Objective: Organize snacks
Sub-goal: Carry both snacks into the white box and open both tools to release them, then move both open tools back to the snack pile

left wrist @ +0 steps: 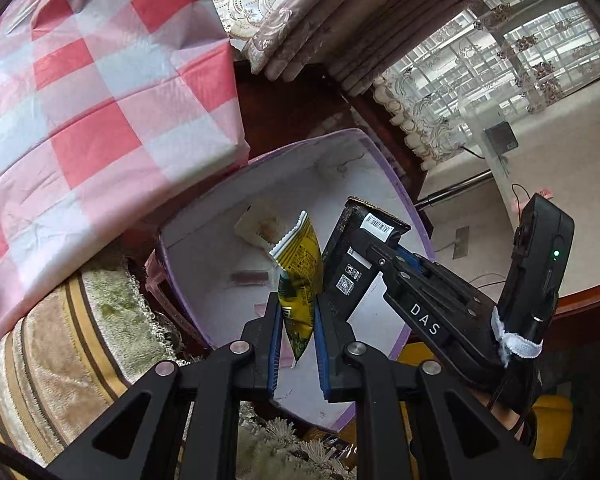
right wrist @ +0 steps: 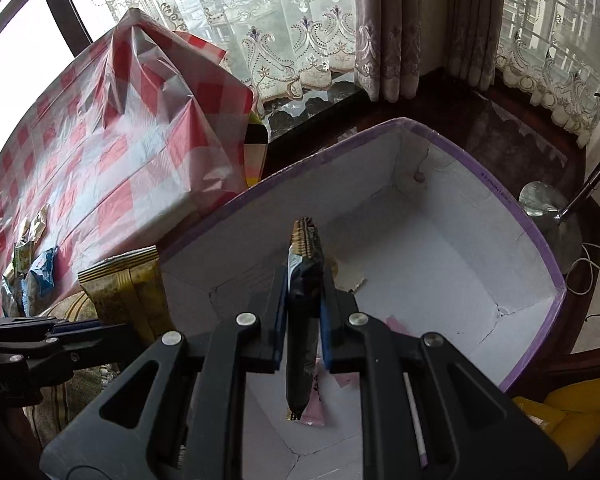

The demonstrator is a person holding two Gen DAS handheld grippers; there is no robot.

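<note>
I am holding both grippers over the purple-rimmed box (right wrist: pixel 540 264): left gripper (left wrist: pixel 296 320) pinching the yellow packet (left wrist: pixel 300 276), right gripper (right wrist: pixel 304 312) clamping the dark packet (right wrist: pixel 304 300). I am probably low enough, so I am aiming at bare floor.

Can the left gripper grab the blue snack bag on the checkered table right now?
Probably not: the left gripper is already shut on a yellow packet above the box, away from that blue bag.

Daylight through barred windows (left wrist: pixel 540 40), lace curtains (right wrist: pixel 300 40) plus mauve drapes (right wrist: pixel 388 32). Red-white checked tablecloth (left wrist: pixel 80 100) on table at left. Dark wood sill (right wrist: pixel 320 108) under the curtains. Pale floor (left wrist: pixel 560 160), metal lamp stand (right wrist: pixel 548 208), striped fringed cushion (left wrist: pixel 68 340).
</note>
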